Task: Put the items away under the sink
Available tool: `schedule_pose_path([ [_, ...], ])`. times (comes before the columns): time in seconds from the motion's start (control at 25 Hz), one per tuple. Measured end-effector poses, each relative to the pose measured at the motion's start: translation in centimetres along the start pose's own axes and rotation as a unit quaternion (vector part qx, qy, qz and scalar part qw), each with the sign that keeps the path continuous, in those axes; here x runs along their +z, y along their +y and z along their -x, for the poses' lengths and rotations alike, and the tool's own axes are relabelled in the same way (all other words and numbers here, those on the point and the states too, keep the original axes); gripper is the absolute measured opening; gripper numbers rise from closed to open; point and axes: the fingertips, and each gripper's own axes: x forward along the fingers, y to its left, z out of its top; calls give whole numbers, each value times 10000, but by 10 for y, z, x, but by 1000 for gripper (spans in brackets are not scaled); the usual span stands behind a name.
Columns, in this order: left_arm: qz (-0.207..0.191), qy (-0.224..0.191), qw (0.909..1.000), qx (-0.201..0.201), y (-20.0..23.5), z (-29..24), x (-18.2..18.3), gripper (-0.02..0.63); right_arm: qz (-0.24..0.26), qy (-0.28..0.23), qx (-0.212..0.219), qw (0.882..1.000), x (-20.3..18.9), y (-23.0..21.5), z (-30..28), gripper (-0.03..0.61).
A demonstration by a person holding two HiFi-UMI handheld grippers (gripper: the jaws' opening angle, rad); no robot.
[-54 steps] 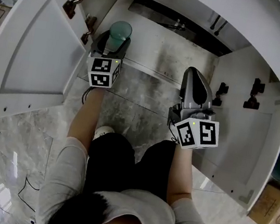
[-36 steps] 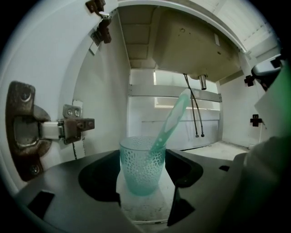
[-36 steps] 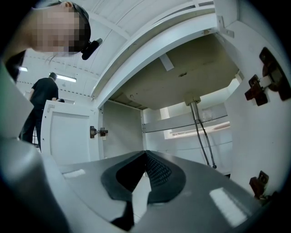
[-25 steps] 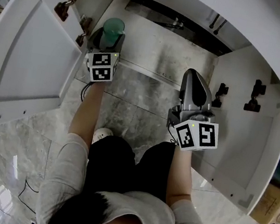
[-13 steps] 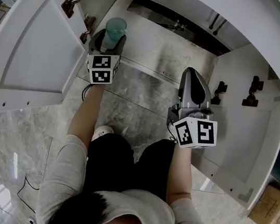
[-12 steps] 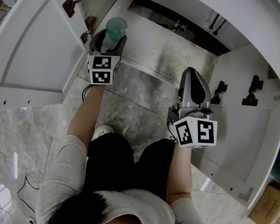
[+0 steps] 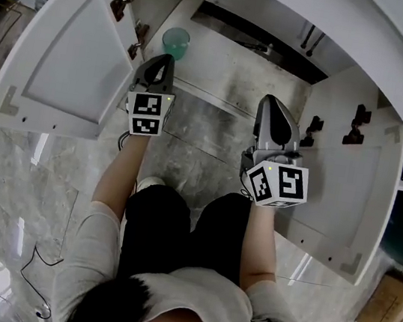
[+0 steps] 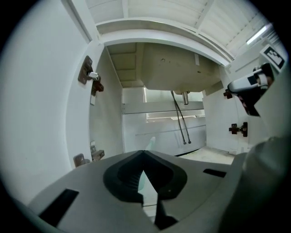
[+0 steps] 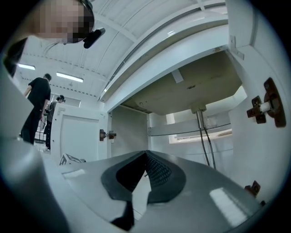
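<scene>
- Nearest, the person kneels on the marble floor (image 7: 187, 154) in front of the open cabinet, one claw in each hand, two in all.
- The right claw (image 7: 271, 101) is pressed together on nothing and hangs level at the front edge of the cabinet floor (image 7: 246, 72).
- The left claw (image 7: 165, 62) has just been closing; its tips meet with nothing between them, just short of the cup.
- One green cup (image 7: 176, 41) stands upright by the front left corner of the cabinet floor, apart from both claws.
- Two doors stand open, the left door (image 7: 66, 59) and the right door (image 7: 349, 187), each with two hinges showing.
- Farthest back, two hoses (image 8: 182, 120) drop from the basin.
- Step, as I judge it: the cup is placed and let go. No other item is in view, so the next move calls for backing out and fetching more, or swinging the doors to.
</scene>
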Motion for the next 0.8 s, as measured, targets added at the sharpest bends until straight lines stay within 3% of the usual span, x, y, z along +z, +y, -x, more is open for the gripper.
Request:
schedule_pose_path([
  [0.44,46,-294,9984,-473,-5,51,62,8,56,311,-113,9994,10,10,-18,11],
  [0.64,-33,-280,9973,-678,-10,70,107,8,-24,371,-141,9992,40,25,-32,11],
  [0.8,136,-140,9972,-728,-8,97,143,9,-179,501,-105,9985,70,42,-30,11],
])
